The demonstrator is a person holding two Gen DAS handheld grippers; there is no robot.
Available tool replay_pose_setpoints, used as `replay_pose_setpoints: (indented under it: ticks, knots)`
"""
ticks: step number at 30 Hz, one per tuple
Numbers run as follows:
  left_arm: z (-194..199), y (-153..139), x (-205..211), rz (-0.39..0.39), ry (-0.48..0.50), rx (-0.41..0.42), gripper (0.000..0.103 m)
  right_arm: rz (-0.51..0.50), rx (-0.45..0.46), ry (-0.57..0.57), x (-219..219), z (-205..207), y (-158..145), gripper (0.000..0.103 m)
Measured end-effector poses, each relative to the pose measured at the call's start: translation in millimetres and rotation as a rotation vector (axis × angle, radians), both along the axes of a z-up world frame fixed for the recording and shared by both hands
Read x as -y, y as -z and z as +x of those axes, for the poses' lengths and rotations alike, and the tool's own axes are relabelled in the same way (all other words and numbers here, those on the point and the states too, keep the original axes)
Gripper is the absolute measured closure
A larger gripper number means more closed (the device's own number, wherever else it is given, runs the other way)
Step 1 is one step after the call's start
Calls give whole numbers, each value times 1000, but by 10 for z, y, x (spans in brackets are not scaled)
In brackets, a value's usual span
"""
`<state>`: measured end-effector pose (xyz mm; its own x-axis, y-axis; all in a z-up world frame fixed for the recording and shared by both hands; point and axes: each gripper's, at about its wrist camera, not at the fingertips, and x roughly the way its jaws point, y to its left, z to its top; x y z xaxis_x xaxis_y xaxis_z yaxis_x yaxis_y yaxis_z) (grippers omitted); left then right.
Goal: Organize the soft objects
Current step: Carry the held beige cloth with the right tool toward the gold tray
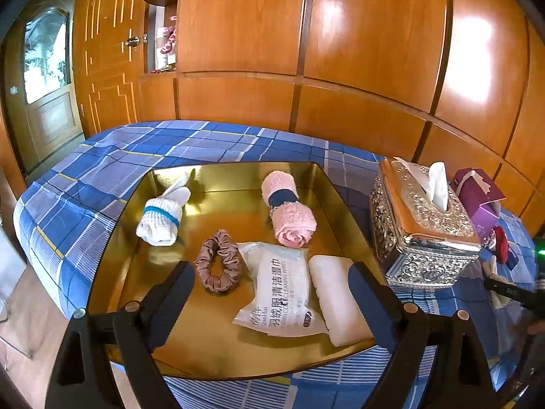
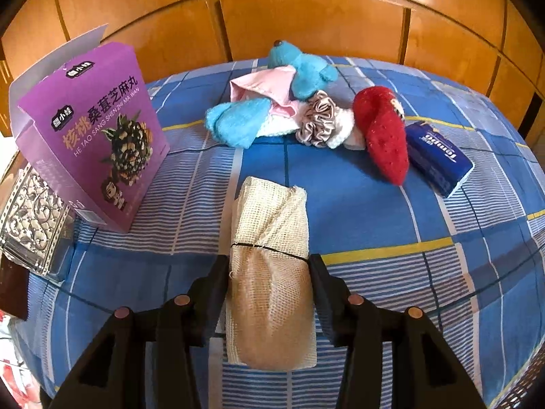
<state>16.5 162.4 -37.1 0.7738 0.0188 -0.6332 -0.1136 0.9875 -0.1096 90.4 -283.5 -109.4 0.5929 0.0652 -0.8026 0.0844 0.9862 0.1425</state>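
Note:
My left gripper (image 1: 271, 267) is open over the near part of a gold tray (image 1: 163, 173). In the tray lie a white sock roll (image 1: 163, 216), a pink towel roll (image 1: 289, 211), a brown scrunchie (image 1: 218, 262), a wipes pack (image 1: 279, 293) and a white pad (image 1: 340, 303). My right gripper (image 2: 268, 259) points down at a cream mesh cloth roll (image 2: 269, 225) lying on the blue plaid cover. The roll sits between its jaws, which stand close against its sides without visibly squeezing it.
An ornate silver tissue box (image 1: 422, 225) stands right of the tray, with a purple snack box (image 2: 92, 129) beside it. Farther back lie a blue plush (image 2: 299, 68), a pink cloth (image 2: 262, 88), a grey scrunchie (image 2: 316, 122), a red strawberry plush (image 2: 385, 129) and a blue tissue pack (image 2: 439, 156).

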Motion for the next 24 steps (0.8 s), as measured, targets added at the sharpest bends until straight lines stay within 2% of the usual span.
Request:
replay_pose_setpoints:
  ticks: [5,9,13,17,24]
  knots:
    - [11,37,39,-2,12,-16,11,-29,6,2,-50,-40,10,55]
    - [-6,19,76,10,18,-9,11,-36,4,7,-31,-68,-29,62]
    - [-32,-39,83,22,19,11,11,-57,-6,34,-29,-37,-154,64]
    - [-42,-66,82,30,21,20,11,-39,31,52,44,34,-490,64]
    - [-41,-104,76,36,27,26,11,4,90,24,50,535,-1384,63]
